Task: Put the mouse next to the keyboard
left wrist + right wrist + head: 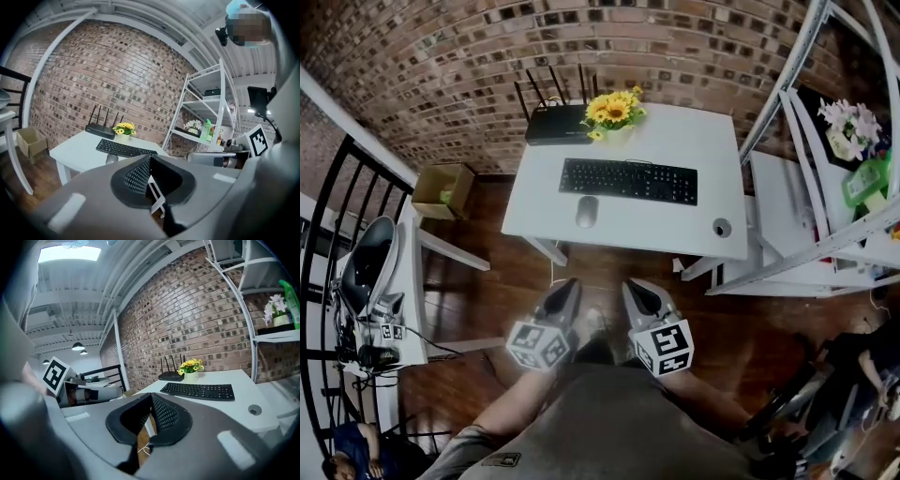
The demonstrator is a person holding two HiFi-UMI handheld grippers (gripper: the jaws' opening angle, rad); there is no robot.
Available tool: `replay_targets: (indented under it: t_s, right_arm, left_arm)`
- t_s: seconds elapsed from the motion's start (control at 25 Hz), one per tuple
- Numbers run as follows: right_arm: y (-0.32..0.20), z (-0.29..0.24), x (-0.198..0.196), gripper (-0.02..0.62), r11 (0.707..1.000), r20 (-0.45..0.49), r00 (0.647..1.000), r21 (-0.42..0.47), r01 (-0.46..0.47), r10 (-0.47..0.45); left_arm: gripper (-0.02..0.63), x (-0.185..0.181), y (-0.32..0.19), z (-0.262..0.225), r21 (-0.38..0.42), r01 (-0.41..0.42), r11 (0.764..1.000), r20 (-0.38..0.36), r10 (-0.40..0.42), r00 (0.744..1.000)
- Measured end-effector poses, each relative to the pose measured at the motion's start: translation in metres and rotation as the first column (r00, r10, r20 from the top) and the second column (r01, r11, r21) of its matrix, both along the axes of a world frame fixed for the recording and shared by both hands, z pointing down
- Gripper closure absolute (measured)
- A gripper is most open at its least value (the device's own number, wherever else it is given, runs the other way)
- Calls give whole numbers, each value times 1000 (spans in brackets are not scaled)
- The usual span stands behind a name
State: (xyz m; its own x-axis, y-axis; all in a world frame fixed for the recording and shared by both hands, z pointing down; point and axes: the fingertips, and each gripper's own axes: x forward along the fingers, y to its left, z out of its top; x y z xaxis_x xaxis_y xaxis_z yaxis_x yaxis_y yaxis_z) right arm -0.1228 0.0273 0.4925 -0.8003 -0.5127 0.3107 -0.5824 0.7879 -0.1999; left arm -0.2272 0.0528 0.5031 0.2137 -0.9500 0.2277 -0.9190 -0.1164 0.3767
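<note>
A grey mouse (pixel 587 211) lies on the white table (pixel 712 150), just in front of the left end of the black keyboard (pixel 628 181). From the left gripper view the mouse (pixel 111 158) peeks over the jaws, below the keyboard (pixel 123 149). The right gripper view shows the keyboard (pixel 200 391) but hides the mouse. My left gripper (pixel 565 298) and right gripper (pixel 640 298) hang side by side over the floor, well short of the table's front edge. Both are shut and hold nothing.
A black router (pixel 557 123) and a pot of yellow flowers (pixel 614 114) stand at the table's back. A small round disc (pixel 722 227) sits near its front right corner. A white shelf rack (pixel 825 187) stands to the right, a cardboard box (pixel 442 189) and black railing (pixel 337 187) to the left.
</note>
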Motion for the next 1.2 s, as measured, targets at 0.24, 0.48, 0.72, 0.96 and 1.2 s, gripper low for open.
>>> replay_targets:
  t_s: [0.24, 0.48, 0.72, 0.96, 1.2]
  right_arm:
    - [-53, 13, -21, 581, 999, -48, 998, -19, -48, 47]
    - [-103, 27, -48, 581, 994, -115, 988, -37, -108, 103]
    - [-132, 39, -54, 581, 979, -160, 970, -67, -194, 181]
    - [-154, 51, -52, 581, 975, -181, 965, -82, -209, 191]
    - [-174, 56, -46, 581, 979, -184, 969, -84, -184, 166]
  left_arm:
    - [604, -29, -55, 23, -36, -48, 998, -2, 48, 999]
    - [604, -51, -103, 48, -85, -121, 989, -20, 120, 993]
    - [604, -68, -132, 72, -140, -174, 975, -33, 171, 985]
    - [604, -75, -151, 104, -218, -160, 963, 0, 164, 987]
    - [603, -71, -163, 133, -275, -132, 952, 43, 150, 988]
